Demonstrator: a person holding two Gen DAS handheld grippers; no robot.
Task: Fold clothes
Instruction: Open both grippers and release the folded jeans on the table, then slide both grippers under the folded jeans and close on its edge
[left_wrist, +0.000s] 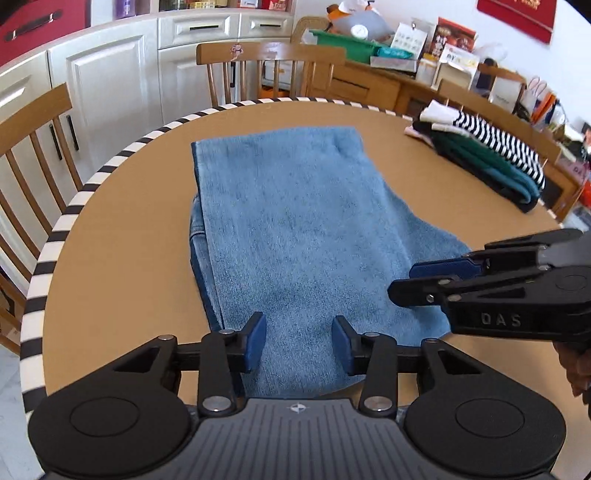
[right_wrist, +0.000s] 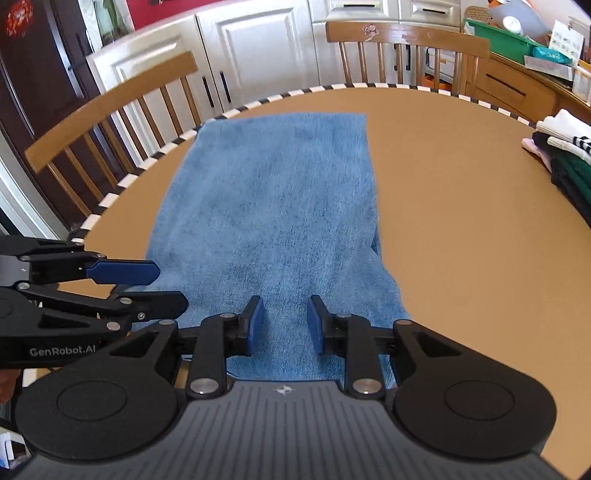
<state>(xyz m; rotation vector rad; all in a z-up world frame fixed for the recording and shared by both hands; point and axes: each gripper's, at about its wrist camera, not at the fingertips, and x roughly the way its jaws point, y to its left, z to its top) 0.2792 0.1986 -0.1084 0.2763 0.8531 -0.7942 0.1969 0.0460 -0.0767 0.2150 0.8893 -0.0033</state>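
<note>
The jeans (left_wrist: 295, 229) lie flat on the counter (left_wrist: 424, 177), already folded into a long strip whose axis runs straight away from both tongs, near end just under them. The left tongs (left_wrist: 299, 341) and right tongs (right_wrist: 284, 321) both hang open and empty over that near end, side by side, neither clearly nearer. The next fold likely carries this end toward the far one.

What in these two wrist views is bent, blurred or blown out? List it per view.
Left wrist view: fisheye bends the striped table edge into an arc; the jeans are sharp; dark vignette fills the corners. Right wrist view: the same bowing curves the chair back; jeans look slightly soft; daylight glares on the far chair's top rail.
</note>
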